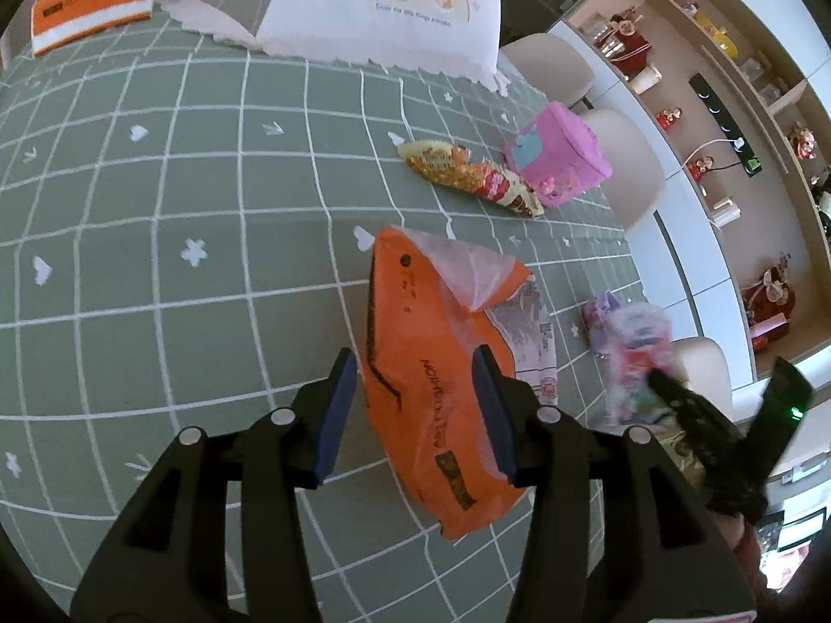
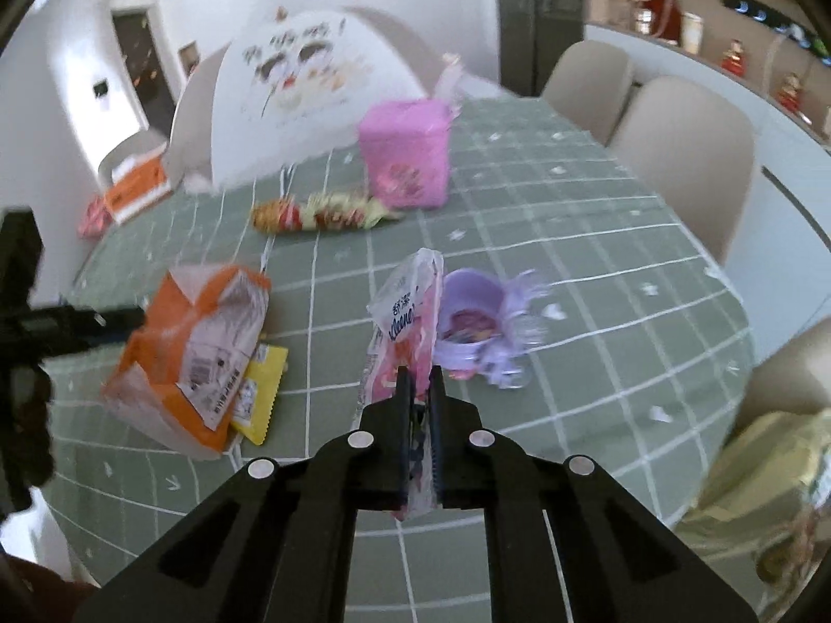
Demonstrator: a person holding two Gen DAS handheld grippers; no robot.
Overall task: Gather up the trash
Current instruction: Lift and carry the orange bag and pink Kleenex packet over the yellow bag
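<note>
Trash lies scattered on a green grid tablecloth (image 1: 156, 239). Orange plastic wrapper (image 1: 441, 389) sits lower centre in left wrist view, crumpled, w/ a yellow-edged packet (image 2: 262, 394) tucked under it, visible in right wrist view at lower left. Left gripper (image 1: 415, 415) hangs over the orange wrapper, jaws partly open w/ a blue pad on either side of it; pads don't appear to press the plastic, so nothing is held.

Right gripper (image 2: 419, 389) is closed tight on a pink-and-clear Kleenex tissue pack wrapper (image 2: 402, 322), pinched at its lower end, the rest standing up above the fingertips, centre of right wrist view. Same wrapper shows blurred at right of left wrist view, next to the black right gripper body.

Just right of the held wrapper: a lilac crumpled cup-like wrapper (image 2: 478, 322) on the cloth. Further up the frame, a long red-and-yellow snack wrapper (image 2: 322, 215) lies flat, touching or just beside a pink box (image 2: 405, 156). Upper left: orange tissue box (image 1: 93, 5); beside it a white mesh food cover (image 1: 384, 5) w/ cartoon print. Beige chairs (image 2: 685, 145) along the table's right edge. Right wrist view is motion-blurred.
</note>
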